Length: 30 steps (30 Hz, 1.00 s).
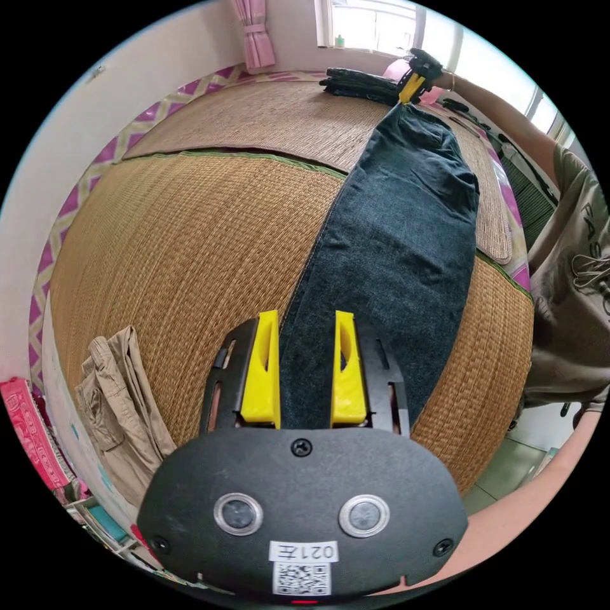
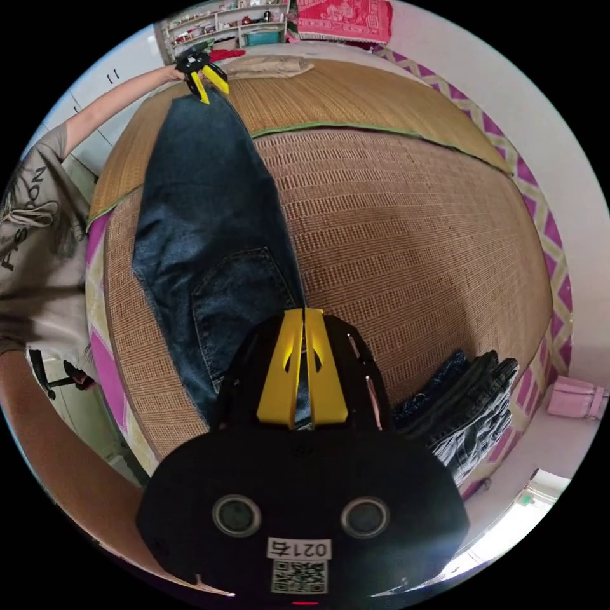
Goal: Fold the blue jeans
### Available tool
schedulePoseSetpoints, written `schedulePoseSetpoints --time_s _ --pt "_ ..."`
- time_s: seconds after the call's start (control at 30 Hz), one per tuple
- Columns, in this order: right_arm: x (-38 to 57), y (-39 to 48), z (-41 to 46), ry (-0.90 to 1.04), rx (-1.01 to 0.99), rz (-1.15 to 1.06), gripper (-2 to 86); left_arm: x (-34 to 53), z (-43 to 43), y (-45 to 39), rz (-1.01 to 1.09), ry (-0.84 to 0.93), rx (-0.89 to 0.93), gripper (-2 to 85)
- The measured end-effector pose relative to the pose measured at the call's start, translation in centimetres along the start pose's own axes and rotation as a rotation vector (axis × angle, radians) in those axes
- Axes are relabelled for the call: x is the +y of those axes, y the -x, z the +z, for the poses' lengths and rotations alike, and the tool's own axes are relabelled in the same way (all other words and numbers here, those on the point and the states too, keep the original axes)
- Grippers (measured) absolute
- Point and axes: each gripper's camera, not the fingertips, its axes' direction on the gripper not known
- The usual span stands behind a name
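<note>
On the woven straw mat [image 1: 210, 254], the blue jeans [image 1: 394, 254] lie lengthwise, long dark denim. At their near end the left gripper [image 1: 306, 368] stands parted, yellow jaws astride the cloth; at the far end the right gripper [image 2: 305, 372] pinches the waistband closed.

Woven mat [image 1: 190, 254]: jeans [image 1: 394, 254], khaki trousers [image 1: 121, 406] (edge).

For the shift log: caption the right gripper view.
Right gripper shut on blue jeans stretched over a woven mat.
</note>
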Motion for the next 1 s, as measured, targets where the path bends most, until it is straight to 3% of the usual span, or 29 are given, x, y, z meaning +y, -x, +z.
schedulePoseSetpoints --time_s 0.3,0.43,0.73,0.87,1.0 --pt "2.6 3.3 -5.5 -0.128 0.078 -0.019 -1.0 -0.7 1.2 -0.4 0.021 0.103 -0.005 7.7" --pt "3.2 4.2 -6.4 -0.127 0.097 -0.024 -1.0 -0.3 1.0 -0.7 0.011 0.117 -0.04 1.0" --pt "6.9 9.3 -10.0 -0.137 0.186 -0.041 -1.0 8.6 -12.5 -9.5 0.109 -0.176 -0.163 -0.9" --pt "13.4 16.3 -13.3 -0.245 0.201 -0.051 -1.0 15.3 -17.9 -19.3 0.181 -0.269 -0.196 -1.0" --pt "20.0 25.1 -12.0 -0.269 0.139 -0.047 -1.0 20.7 -17.9 -26.3 0.155 -0.335 -0.138 -1.0"
